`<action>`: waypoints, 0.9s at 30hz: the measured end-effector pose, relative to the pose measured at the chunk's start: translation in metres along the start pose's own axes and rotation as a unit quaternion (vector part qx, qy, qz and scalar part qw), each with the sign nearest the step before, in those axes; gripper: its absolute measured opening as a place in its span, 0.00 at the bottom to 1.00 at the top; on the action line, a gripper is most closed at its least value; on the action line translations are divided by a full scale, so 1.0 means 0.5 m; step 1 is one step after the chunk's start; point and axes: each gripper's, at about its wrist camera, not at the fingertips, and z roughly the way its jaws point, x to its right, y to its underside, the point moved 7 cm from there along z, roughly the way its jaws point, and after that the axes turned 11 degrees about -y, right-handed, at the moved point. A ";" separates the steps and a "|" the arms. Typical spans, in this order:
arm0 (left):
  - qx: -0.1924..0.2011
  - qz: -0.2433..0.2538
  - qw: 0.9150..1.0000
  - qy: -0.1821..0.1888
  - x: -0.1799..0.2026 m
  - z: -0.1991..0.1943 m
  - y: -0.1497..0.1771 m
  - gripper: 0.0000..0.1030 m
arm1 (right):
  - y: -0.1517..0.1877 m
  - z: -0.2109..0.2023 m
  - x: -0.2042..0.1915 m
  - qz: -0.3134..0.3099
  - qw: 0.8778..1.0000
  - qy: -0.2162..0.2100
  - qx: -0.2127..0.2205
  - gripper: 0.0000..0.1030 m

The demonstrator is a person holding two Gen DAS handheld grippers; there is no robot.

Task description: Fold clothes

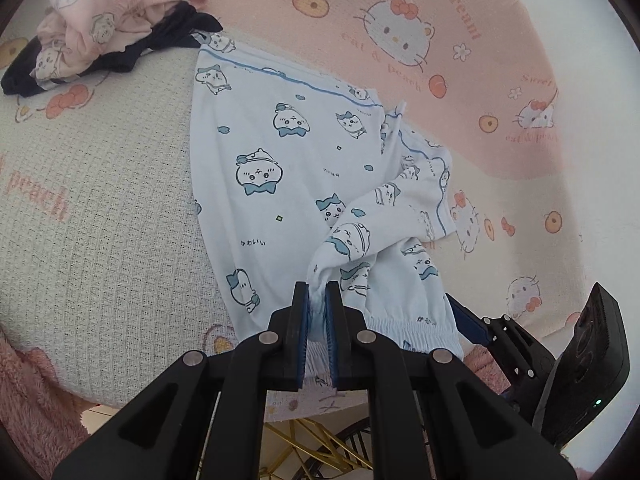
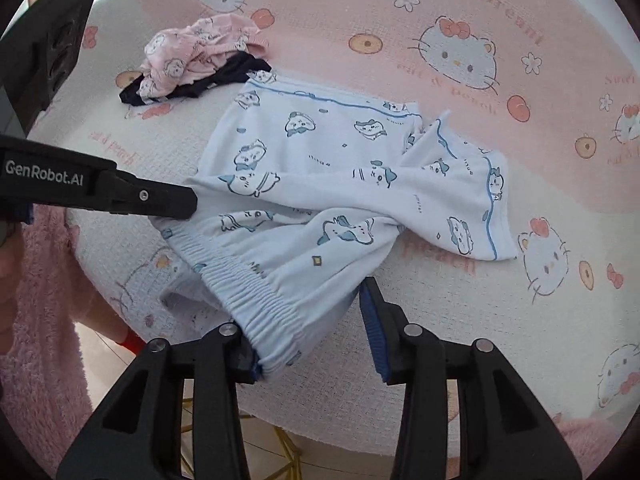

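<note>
Lying in the scene: the pale blue pyjama shorts (image 1: 288, 160) are sprawling across the middle of a round table, printed with small cartoon animals and piped in darker blue.
Waistband: the gathered elastic band (image 2: 256, 300) is trailing at the table's near edge, while one leg is folding over itself toward the right.
Left gripper: the left gripper (image 1: 317, 312) is clenching a bunched fold of the shorts between its blue pads at the near edge.
Right gripper: the right gripper (image 2: 316, 344) is standing with jaws apart; the waistband's end is lying against the left pad, the right pad is sitting clear of the cloth, and nothing is being pinched.
Other laundry: a crumpled pink garment (image 2: 192, 56) is resting on a dark navy one (image 2: 224, 78) at the table's far left edge, just beside the shorts' far corner.
Surface: a pink and cream cat-print cover (image 2: 460, 32) is draping the whole table.
Room: pink fluffy fabric (image 2: 44, 320) is showing at the left, gold wire legs (image 1: 304, 436) and pale floor are showing below the near edge.
</note>
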 end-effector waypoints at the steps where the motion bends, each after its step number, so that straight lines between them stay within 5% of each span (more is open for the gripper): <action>1: -0.003 -0.003 1.000 0.001 0.000 0.004 0.001 0.08 | -0.006 -0.004 0.003 0.011 1.000 -0.011 0.007 0.39; 5: -0.010 -0.007 1.000 0.007 -0.001 0.009 0.012 0.08 | -0.023 0.001 -0.001 0.051 0.995 -0.087 0.008 0.39; 9: -0.001 -0.011 1.000 0.000 -0.013 -0.008 0.010 0.08 | -0.030 -0.005 0.007 0.139 0.970 -0.195 0.031 0.39; 13: -0.001 -0.018 1.000 -0.004 -0.027 -0.018 0.014 0.08 | -0.035 0.012 0.052 0.196 0.961 -0.189 0.046 0.40; 20: -0.019 -0.010 0.999 -0.033 -0.037 -0.018 0.047 0.08 | 0.024 0.120 0.038 0.170 0.976 -0.127 -0.048 0.40; 27: -0.092 -0.012 0.993 -0.080 -0.075 0.066 0.103 0.09 | 0.028 0.159 0.047 0.129 0.987 -0.079 -0.062 0.40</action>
